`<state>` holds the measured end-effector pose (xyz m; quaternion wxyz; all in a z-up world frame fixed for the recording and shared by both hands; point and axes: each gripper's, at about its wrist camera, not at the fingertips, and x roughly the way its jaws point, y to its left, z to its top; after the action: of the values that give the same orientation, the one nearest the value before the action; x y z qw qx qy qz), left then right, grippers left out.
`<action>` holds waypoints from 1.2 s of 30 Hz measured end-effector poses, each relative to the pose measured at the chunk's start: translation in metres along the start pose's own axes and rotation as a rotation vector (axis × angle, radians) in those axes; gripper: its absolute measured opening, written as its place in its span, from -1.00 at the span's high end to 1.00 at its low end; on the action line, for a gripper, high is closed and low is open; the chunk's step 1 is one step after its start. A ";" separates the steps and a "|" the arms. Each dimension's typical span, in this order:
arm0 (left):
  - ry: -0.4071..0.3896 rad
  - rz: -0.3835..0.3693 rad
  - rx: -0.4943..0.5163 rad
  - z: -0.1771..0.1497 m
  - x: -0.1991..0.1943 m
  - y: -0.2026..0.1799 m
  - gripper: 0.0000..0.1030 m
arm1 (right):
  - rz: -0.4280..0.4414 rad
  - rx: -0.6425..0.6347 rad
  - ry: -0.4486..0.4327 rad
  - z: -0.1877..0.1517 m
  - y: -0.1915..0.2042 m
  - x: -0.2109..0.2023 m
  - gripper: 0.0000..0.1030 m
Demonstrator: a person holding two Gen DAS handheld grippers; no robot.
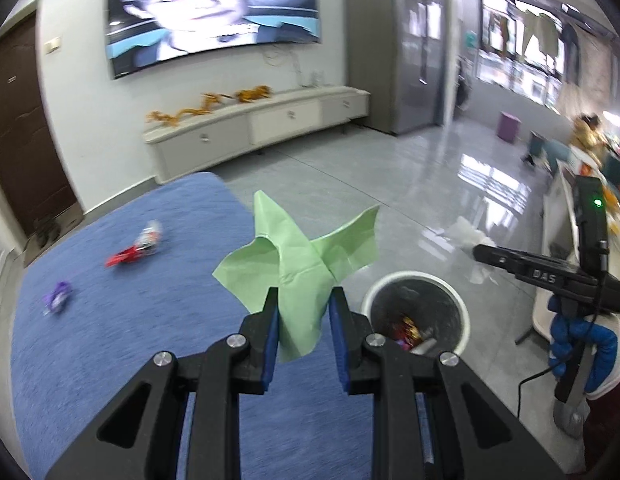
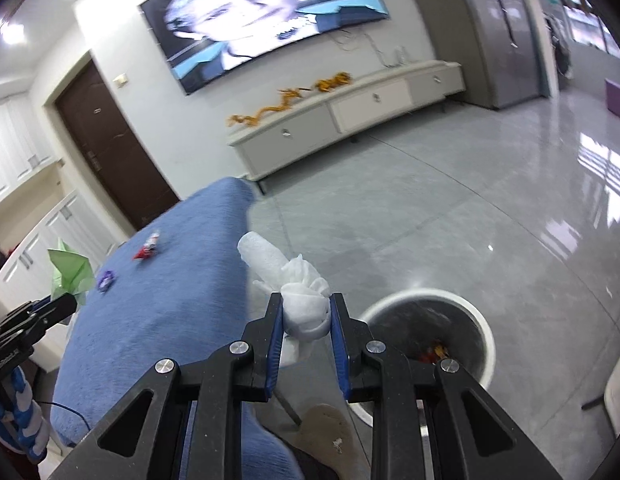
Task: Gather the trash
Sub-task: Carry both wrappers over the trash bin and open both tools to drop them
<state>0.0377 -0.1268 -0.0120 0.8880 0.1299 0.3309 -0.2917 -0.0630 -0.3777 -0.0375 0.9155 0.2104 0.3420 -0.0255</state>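
Trash bin sits just ahead-right of the right hand-held gripper pinching white tissue; left hand-held gripper pinches green paper. Center each over the rim before letting go.

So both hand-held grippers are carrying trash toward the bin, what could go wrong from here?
The green paper fans wide from the left hand-held gripper, so it could drift and miss the white bin. The crumpled white tissue in the right hand-held gripper hangs short of the rim; an early release likely drops it on the floor.

blurred red wrapper, bin contents partly hidden
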 end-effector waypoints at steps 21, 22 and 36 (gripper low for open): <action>0.270 -0.252 0.112 0.034 0.156 -0.113 0.53 | -0.136 0.211 0.163 -0.016 -0.111 0.052 0.54; 0.280 -0.269 0.101 0.036 0.162 -0.114 0.52 | -0.140 0.214 0.169 -0.019 -0.112 0.055 0.53; 0.335 -0.334 -0.005 0.044 0.193 -0.107 -0.05 | -0.184 0.293 0.217 -0.035 -0.138 0.071 0.14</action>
<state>0.1135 -0.3139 -0.1112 0.7603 0.1180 0.4913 -0.4082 -0.0570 -0.4822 -0.1570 0.8268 0.3106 0.4489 -0.1358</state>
